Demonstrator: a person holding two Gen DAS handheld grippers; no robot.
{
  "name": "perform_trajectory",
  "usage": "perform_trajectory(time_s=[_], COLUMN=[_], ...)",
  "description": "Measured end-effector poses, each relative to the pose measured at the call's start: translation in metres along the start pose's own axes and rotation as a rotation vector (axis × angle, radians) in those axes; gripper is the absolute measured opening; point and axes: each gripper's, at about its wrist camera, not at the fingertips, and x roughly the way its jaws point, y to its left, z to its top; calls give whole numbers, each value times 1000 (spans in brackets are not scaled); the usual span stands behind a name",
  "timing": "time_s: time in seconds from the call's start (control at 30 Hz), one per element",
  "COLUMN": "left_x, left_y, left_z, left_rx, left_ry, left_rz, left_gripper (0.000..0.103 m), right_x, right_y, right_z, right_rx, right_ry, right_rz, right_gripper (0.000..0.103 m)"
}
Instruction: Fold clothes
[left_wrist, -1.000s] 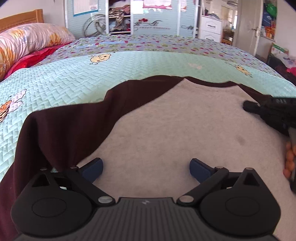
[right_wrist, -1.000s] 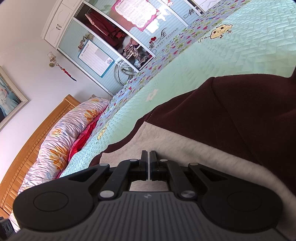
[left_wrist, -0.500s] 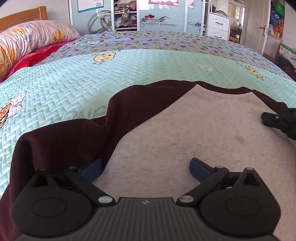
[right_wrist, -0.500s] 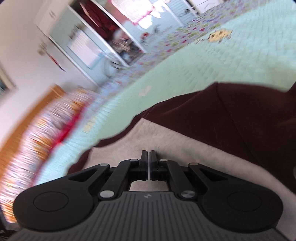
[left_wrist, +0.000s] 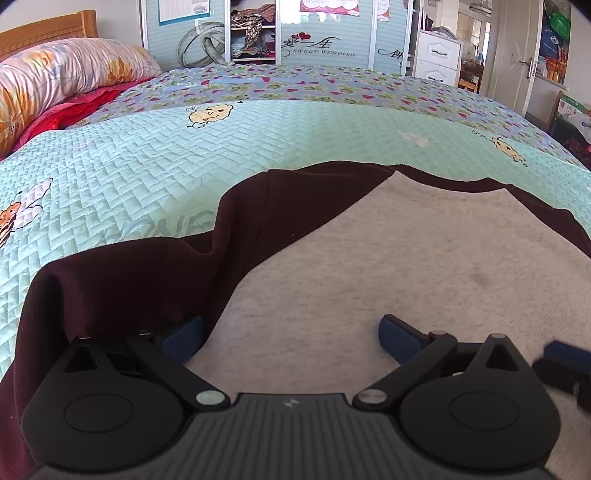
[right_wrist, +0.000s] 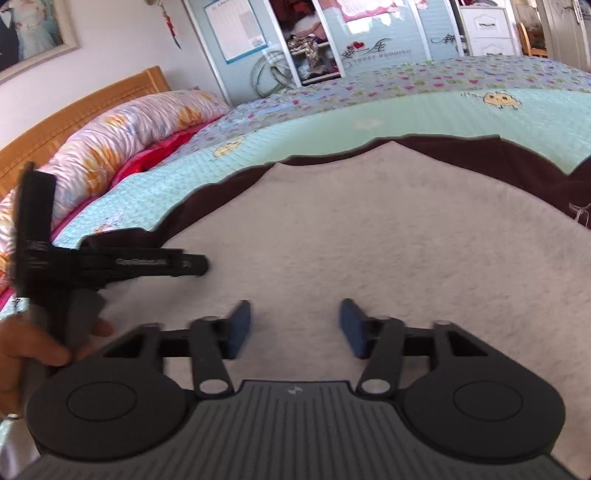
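Both the left gripper (left_wrist: 290, 338) and right gripper (right_wrist: 293, 328) are hovering wide open, holding nothing, over the sweatshirt (right_wrist: 369, 229) lying spread ahead of their fingertips; a shallow pinch risks snagging just one layer.

Right gripper (left_wrist: 565, 365) a blurred dark shape cut by the left-wrist frame edge, garment (left_wrist: 369, 266) running out of frame below, hand (right_wrist: 22, 354) cropped at left edge

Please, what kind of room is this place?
Most likely a home bedroom: a bed with a quilted bedspread, a floral pillow against a wooden headboard, and a wardrobe behind.
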Motion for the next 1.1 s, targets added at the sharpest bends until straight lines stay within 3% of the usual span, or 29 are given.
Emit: perform_trajectory(time_s=[0.13, 0.27, 0.43, 0.63, 0.73, 0.83, 0.9, 1.1], left_x=[0, 0, -27, -67, -86, -89, -91, -88], left_y=[0, 1, -5, -15, -22, -30, -24, -27], left_z=[-5, -3, -13, -29, -45, -75, -90, -92], left_rx=[4, 7, 39, 84, 116, 130, 81, 81], left_ry=[-28, -22, -7, 13, 27, 70, 30, 9], left_rz=[1, -5, -39, -85, -111, -106, -107, -72], left_gripper=[103, 103, 103, 103, 103, 103, 103, 103], right_x=[18, 18, -43, -107, -111, -110, -109, -107], right_y=[-21, -45, -36, -37, -48, -70, -78, -74], right_z=[15, 26, 0, -43, -62, -80, -81, -80], right_rx=[65, 222, 260, 206, 197, 269, 318, 297], right_ry=[-1, -36, -62, -53, -47, -109, -113, -116], right_rz=[-53, -37, 57, -25, -72, 22, 41, 29], right_gripper=[2, 3, 6, 10, 9, 9, 5, 5])
